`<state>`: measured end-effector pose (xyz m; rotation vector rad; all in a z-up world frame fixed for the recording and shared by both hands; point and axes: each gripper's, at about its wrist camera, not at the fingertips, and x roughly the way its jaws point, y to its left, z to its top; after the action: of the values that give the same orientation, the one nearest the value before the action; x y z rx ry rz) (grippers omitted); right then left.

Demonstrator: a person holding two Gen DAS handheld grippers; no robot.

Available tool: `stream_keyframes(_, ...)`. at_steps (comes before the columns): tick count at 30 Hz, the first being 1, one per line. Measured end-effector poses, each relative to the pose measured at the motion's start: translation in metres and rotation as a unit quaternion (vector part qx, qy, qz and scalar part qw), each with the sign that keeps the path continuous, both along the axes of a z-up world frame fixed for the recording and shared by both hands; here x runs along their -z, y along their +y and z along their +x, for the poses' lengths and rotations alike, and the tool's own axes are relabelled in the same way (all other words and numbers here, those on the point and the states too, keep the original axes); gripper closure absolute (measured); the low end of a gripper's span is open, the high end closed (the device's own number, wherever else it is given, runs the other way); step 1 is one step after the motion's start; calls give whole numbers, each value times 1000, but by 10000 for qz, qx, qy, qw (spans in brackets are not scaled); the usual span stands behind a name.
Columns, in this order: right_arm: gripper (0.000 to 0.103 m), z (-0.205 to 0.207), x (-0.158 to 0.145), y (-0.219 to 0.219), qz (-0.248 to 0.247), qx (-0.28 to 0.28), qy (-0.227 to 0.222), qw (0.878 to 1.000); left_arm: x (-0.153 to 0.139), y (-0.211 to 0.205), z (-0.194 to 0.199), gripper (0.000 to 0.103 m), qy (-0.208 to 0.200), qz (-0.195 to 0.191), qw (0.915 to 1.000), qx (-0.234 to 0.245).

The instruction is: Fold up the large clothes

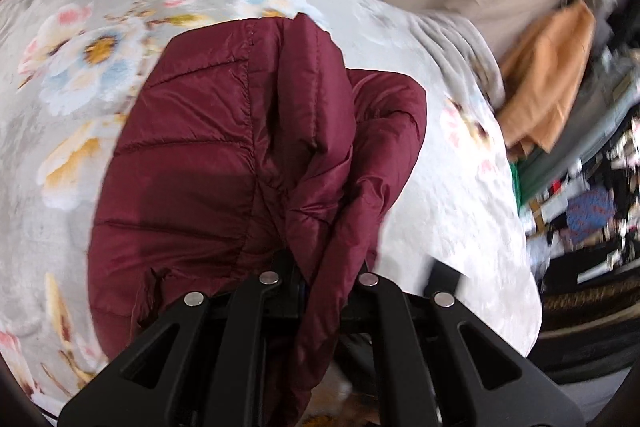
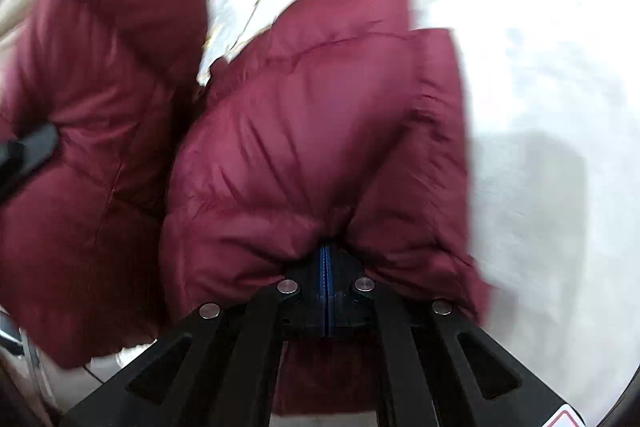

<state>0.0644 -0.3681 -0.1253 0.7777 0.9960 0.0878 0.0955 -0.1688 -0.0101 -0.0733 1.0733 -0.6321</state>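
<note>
Maroon quilted jacket point(image 1: 208, 163) hangs bunched over a floral blanket point(image 1: 72, 75) spread on the bed, pinched at two places along its near edge. On the left, the left gripper point(image 1: 320, 291) has its jaws nearly closed on a gathered fold of the fabric, which drapes down between the black fingers. To the right of the blanket, an orange cloth point(image 1: 548, 75) and a blurred clutter of goods sit at the bed's far right. In the right wrist view, the right gripper point(image 2: 327, 291) is likewise clamped almost fully shut, with puffy jacket fabric bulging out on both sides of its blue-edged pads.

Judging by this, the garment is being carried and laid out on the bed ahead of a fold; the next move calls for lowering it evenly so it spreads flat without twisting.

Sleeves, collar and zip cannot be told apart in the bunching. Motion blur smears the right view, and a dark object at its left edge is unclear.
</note>
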Motion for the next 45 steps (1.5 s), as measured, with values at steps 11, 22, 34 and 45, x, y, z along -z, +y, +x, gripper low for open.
stream_keyframes(11,96,-92,-16,-76,615,408,-182,9971,81,-77,-7,95,212,693,9970,285)
stream_keyframes(22,94,-125,-89,-81,-259,781,-567,9950,23,-30,-26,69,16,-462,9979,450)
stream_keyframes(34,49,-14,-119,-53,-688,-72,-730,9949,19,111,-10,51,125,-713,9934,-890)
stream_keyframes(45,100,28,-51,-74,-630,-166,130,9978,88,58,-22,56,325,305,9987,-239)
